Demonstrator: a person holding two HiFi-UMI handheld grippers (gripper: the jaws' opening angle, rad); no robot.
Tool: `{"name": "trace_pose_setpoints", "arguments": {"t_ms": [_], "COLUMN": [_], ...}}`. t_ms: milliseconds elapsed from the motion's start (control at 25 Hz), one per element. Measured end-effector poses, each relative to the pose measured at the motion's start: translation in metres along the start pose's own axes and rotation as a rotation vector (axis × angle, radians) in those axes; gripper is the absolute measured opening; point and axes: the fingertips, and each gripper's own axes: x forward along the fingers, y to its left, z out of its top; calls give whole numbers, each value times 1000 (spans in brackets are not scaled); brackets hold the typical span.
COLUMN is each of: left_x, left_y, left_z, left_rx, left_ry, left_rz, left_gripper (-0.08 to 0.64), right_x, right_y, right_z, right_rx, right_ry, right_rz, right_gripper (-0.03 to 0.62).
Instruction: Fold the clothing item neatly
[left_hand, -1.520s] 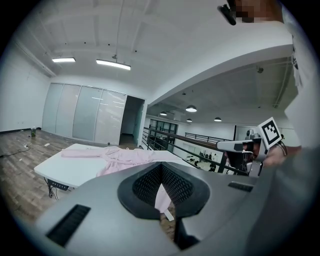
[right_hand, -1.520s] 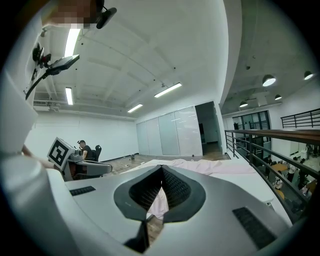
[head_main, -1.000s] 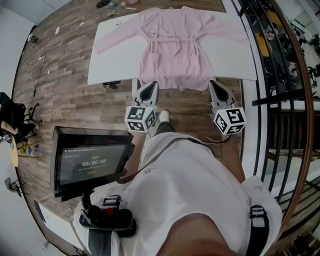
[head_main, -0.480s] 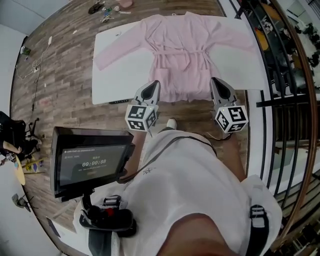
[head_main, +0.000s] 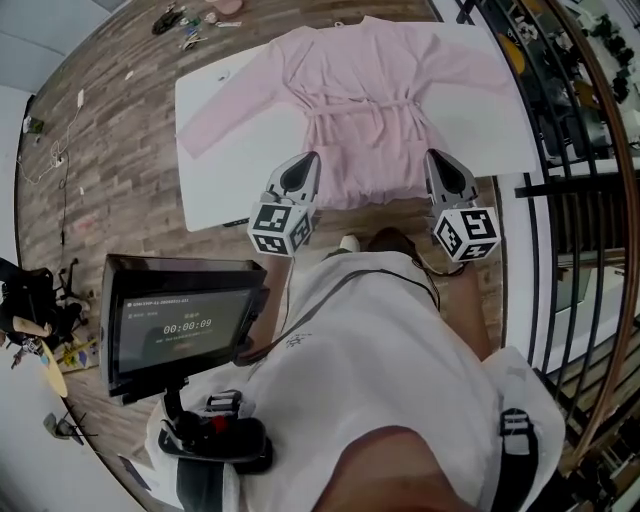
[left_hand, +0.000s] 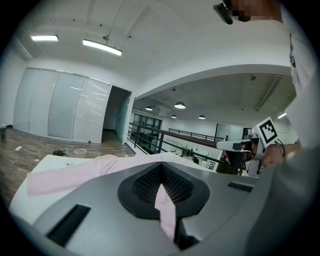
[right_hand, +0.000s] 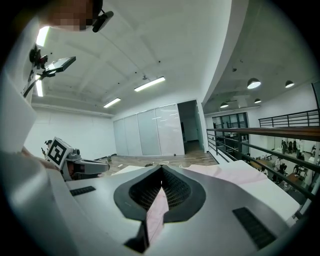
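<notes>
- Compared with a second earlier, the flat white rectangular table (head_main: 222, 185) sat lower and more skewed in the head view, while both grippers kept their places at the hem.
- The pale pink long-sleeved fabric robe (head_main: 365, 140) lay face up and spread on that table. Its sleeves were out to either side and its thin pink tied belt (head_main: 372, 103) crossed the waist.
- The left gripper (head_main: 306, 160) had its jaws pressed together on a fold of pink hem. The right gripper (head_main: 436, 158) was clamped the same way on the other bottom corner.
- To fold well, both corners would probably need to rise together, level and lightly taut. They should then travel away from the person so the hem lands square on the shoulders.
- Uneven height would likely skew the fold, and the belt knot could bunch beneath it.
- The hem sat at or just over the table's near edge, so slack there might slide off.
- The far right sleeve lay close to the table's right edge, with the dark metal railing (head_main: 575, 150) just beyond. Room on that side looked tight.
- Bare tabletop and brown wooden plank floor (head_main: 110, 170) lay open on the left.
- The black flat screen (head_main: 180, 322) sat low near the person's left side, clear of the fold's likely path.
</notes>
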Motion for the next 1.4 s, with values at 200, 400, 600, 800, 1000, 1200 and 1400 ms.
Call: {"name": "trace_pose_setpoints", "arguments": {"t_ms": [200, 400, 600, 800, 1000, 1200, 1400], "left_x": [23, 73, 95, 117, 112, 111, 116], "left_y": [1, 3, 0, -5, 1, 8, 0], "left_z": [-9, -18, -3, 23, 29, 34, 35], "left_rx": [7, 1, 5, -4, -30, -35, -46], "left_ry": [8, 17, 17, 13, 3, -6, 7], "left_rz": [-23, -9, 7, 53, 99, 134, 151], "left_gripper": [3, 3, 3, 3, 3, 3, 3], "right_x": [11, 40, 59, 79, 96, 116, 117], "right_y": [-16, -61, -79, -100, -90, -73, -74], "right_z": [-12, -31, -18, 5, 19, 28, 24], "right_rx": [12, 20, 19, 9, -11, -21, -2], "right_ry": [5, 27, 31, 49, 55, 47, 72], "right_rz": [-15, 4, 41, 106, 178, 244, 273], "right_gripper": [2, 2, 2, 2, 2, 2, 2]}}
